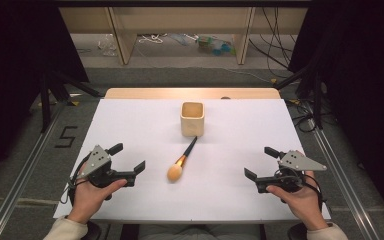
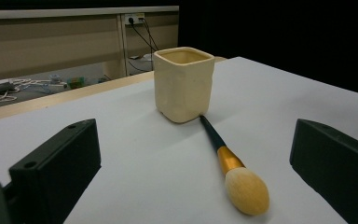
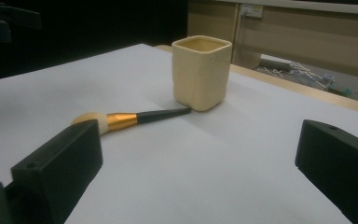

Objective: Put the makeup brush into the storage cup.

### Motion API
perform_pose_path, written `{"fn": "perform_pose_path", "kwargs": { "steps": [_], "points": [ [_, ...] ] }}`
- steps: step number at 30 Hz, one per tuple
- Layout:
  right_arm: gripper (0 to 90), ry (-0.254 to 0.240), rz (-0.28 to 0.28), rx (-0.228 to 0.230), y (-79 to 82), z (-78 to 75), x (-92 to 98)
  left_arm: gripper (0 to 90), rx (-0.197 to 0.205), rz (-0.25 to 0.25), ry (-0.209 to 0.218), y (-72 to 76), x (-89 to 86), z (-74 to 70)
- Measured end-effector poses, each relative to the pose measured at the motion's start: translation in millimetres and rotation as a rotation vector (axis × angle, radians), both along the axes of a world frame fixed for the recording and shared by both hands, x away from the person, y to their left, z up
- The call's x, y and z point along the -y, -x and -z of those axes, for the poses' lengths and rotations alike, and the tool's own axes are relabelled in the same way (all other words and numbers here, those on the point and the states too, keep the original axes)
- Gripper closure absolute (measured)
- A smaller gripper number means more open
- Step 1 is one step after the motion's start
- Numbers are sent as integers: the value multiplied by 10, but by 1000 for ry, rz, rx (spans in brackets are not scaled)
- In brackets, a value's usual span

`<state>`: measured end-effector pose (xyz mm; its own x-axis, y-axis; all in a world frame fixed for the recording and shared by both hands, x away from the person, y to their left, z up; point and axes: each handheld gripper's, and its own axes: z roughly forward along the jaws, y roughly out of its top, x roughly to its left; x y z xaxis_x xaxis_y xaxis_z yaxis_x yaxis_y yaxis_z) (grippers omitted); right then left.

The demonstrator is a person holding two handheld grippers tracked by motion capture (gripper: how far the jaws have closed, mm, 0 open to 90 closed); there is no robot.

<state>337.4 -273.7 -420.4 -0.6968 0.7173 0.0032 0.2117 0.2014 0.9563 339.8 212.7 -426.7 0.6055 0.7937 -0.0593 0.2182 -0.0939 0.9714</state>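
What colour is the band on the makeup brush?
Metallic gold-orange band, clearest in the left gripper view.

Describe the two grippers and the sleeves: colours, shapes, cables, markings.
Both the left gripper and the right gripper have black bodies with two blocky black jaws. In the gripper views each jaw has a small round hole near its top. Each carries a grey three-cornered plate dotted with small holes, and a black cable loops behind each hand. The sleeves are cream.
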Motion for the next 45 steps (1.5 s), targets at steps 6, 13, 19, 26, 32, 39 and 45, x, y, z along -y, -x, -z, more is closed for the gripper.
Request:
{"fn": "perform_pose_path", "kwargs": {
  "steps": [6, 13, 19, 26, 32, 39, 45],
  "points": [
    [23, 18, 9, 11, 3, 2, -6, 0, 17, -13, -15, 8, 28, -31],
    [25, 31, 5, 16, -3, 5, -16, 2, 15, 22, -20, -91, 133, -65],
    [25, 29, 2, 9, 0, 3, -11, 2, 2, 58, -45, -253, 311, -72],
    [25, -9, -7, -9, -3, 14, -20, 6, 5, 88, -49, -419, 506, -53],
    [25, 12, 4, 6, -11, 11, -8, 12, 9, 98, -63, -496, 611, -46],
    [24, 10, 3, -17, -2, 10, -13, 27, -6, 111, -84, -598, 716, -67],
    [24, 14, 4, -5, -13, 12, 0, 31, -24, 121, -97, -702, 825, -48]
  ]
}}
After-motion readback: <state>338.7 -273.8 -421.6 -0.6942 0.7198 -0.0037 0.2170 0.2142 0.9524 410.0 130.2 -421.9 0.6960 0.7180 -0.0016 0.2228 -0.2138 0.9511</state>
